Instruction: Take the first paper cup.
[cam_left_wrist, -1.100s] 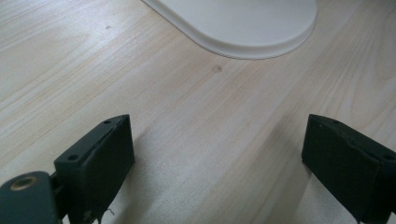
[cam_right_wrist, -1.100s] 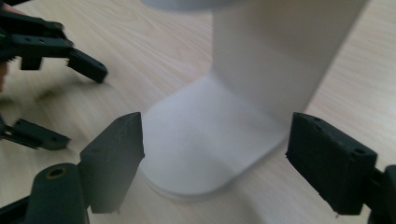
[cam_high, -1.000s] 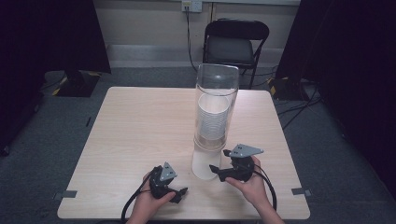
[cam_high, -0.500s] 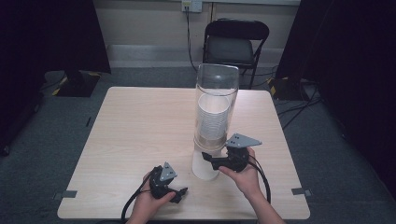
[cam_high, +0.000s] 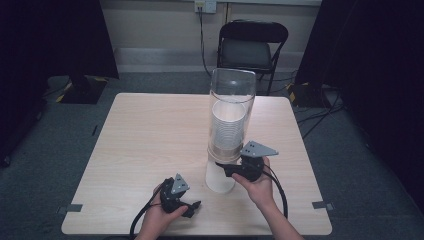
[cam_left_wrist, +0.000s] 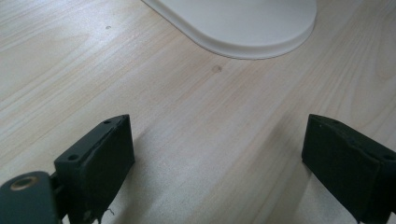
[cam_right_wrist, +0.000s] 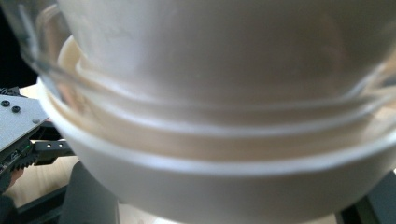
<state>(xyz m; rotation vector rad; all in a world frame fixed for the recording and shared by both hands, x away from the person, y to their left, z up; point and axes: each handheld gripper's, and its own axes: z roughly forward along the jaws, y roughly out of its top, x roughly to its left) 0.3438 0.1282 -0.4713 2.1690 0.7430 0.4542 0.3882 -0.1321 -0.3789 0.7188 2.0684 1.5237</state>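
White cup stack (cam_high: 220, 175) is reached sideways by the right gripper (cam_high: 224, 167), whose jaws have just been closing; whether it is clamped cannot be told. The left gripper (cam_high: 192, 207) is spread, holding nothing.

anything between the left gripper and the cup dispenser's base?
Nothing: bare wooden tabletop between the left gripper and the white base, per the left gripper view.

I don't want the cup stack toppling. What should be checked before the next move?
1. Right hand-held gripper at the white cup under the clear tube: ok.
2. Its jaws have just been closing; grip on the cup's rim: cannot tell.
3. Tube upright: ok.
4. Cup stack seated inside the tube: ok.
5. Left hand-held gripper open, apart from the cup, low over the table: ok.
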